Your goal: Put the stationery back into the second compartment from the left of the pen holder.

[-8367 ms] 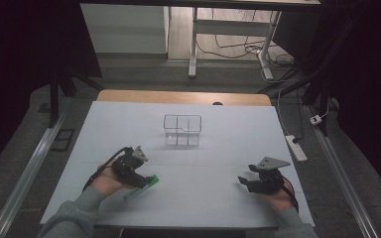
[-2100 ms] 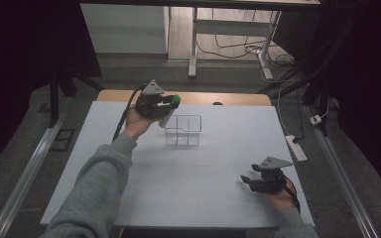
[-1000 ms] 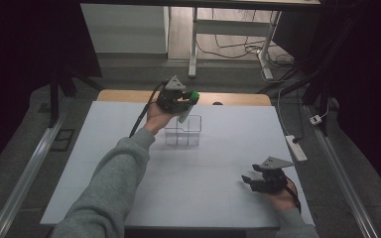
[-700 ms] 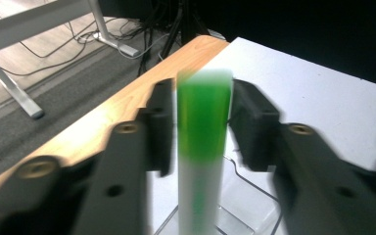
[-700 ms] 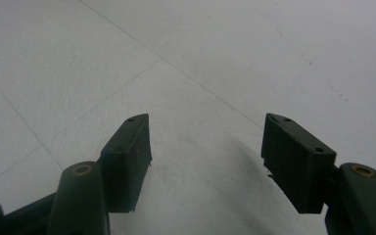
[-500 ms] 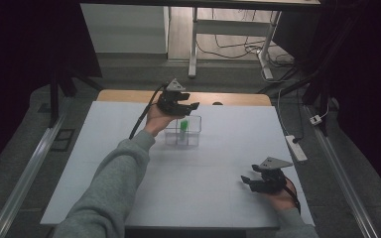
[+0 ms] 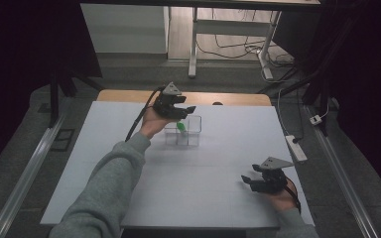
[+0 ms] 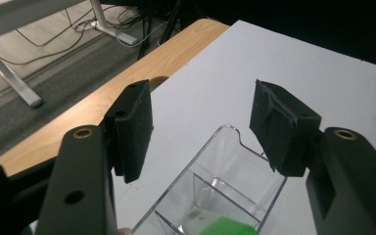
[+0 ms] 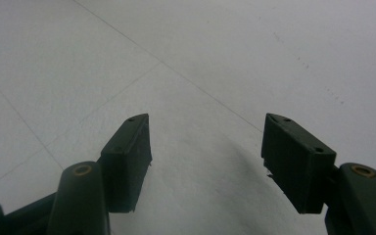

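A clear plastic container [image 7: 191,134] with dividers stands on the white table, toward the back. A small green object [image 7: 181,127] lies inside one of its compartments, and its top shows at the bottom of the left gripper view [image 8: 223,229]. My left gripper [image 7: 186,112] hovers just above the container's rim [image 8: 227,129]. Its jaws have just been opening and stand open with nothing between them [image 8: 200,127]. My right gripper [image 7: 248,180] rests low over the table at the front right, open and empty [image 9: 205,156].
A wooden strip [image 7: 129,95] runs along the table's [image 7: 203,178] far edge. A white power strip [image 7: 296,148] lies at the table's right edge. Desk legs and cables stand on the floor behind.
The left gripper carried the green object from the front left to above the container, opened, and the object dropped into a compartment. The right gripper stayed put.
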Demonstrator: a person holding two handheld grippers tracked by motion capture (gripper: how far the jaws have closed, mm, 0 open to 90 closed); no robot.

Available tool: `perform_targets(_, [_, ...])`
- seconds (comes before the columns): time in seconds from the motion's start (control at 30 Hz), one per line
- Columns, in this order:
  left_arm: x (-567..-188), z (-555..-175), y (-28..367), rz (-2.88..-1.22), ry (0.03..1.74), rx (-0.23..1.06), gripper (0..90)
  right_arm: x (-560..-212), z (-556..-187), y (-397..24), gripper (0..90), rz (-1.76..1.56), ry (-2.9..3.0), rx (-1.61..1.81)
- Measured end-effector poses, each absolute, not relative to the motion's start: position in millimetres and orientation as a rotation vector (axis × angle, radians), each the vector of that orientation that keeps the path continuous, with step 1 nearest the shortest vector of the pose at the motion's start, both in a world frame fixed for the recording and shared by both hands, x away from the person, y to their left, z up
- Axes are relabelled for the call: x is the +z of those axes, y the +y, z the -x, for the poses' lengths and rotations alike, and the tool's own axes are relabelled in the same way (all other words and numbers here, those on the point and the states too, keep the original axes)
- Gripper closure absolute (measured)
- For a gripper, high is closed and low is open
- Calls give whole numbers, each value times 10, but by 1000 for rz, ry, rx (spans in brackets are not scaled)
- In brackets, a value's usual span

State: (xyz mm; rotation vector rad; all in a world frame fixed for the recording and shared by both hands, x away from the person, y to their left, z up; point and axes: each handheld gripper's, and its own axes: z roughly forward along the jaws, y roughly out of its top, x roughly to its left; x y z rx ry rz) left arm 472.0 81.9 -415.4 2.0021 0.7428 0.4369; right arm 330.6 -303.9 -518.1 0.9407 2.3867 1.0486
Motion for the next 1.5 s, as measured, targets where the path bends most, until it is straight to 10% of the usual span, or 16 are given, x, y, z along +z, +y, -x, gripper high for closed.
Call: perform_targets(1.5, [-4436, -3546, 1825, -2045, 812, 442, 416, -5158, -3269, -3056, 356, -937, 2375, 1060])
